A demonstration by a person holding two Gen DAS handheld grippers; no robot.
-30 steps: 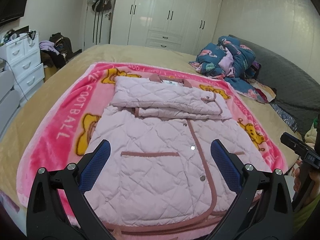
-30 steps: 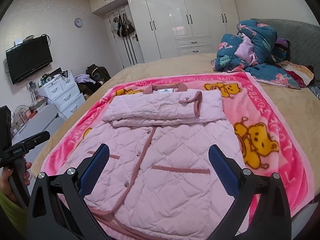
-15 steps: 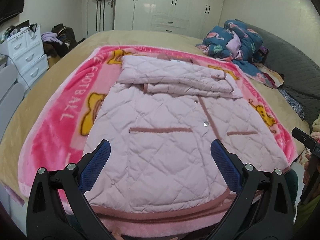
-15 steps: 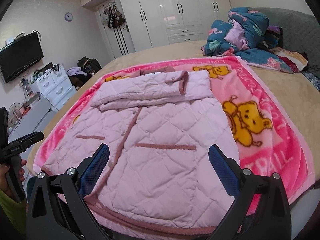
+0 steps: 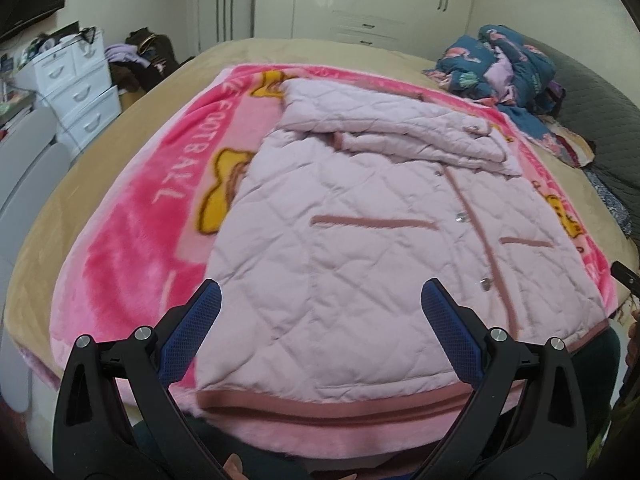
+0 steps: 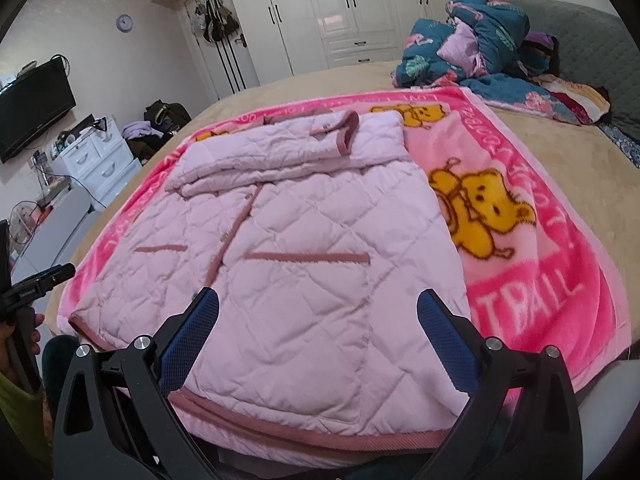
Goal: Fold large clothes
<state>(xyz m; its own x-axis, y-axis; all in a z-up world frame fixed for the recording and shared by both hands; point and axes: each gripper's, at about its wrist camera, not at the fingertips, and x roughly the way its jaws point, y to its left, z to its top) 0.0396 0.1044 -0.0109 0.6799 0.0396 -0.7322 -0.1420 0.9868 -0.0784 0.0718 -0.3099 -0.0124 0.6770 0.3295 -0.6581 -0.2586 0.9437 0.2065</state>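
Note:
A pale pink quilted jacket [image 5: 360, 248] lies flat, front up, on a pink bear-print blanket [image 5: 132, 240], with both sleeves folded across its chest. It also shows in the right wrist view [image 6: 304, 280]. My left gripper [image 5: 320, 300] is open and empty, low over the jacket's hem near its left corner. My right gripper [image 6: 316, 304] is open and empty, low over the hem near its right corner. The dark pink hem band [image 6: 320, 432] runs just in front of both grippers.
The blanket [image 6: 540, 280] covers a tan bed [image 6: 600, 160]. A heap of blue bedding [image 6: 480, 40] lies at the far right by a grey headboard [image 6: 600, 32]. White drawers [image 5: 80, 80] stand left of the bed; wardrobes [image 6: 360, 8] line the far wall.
Both grippers have come down and in toward the jacket's bottom hem. They stay open. The jacket has not moved.

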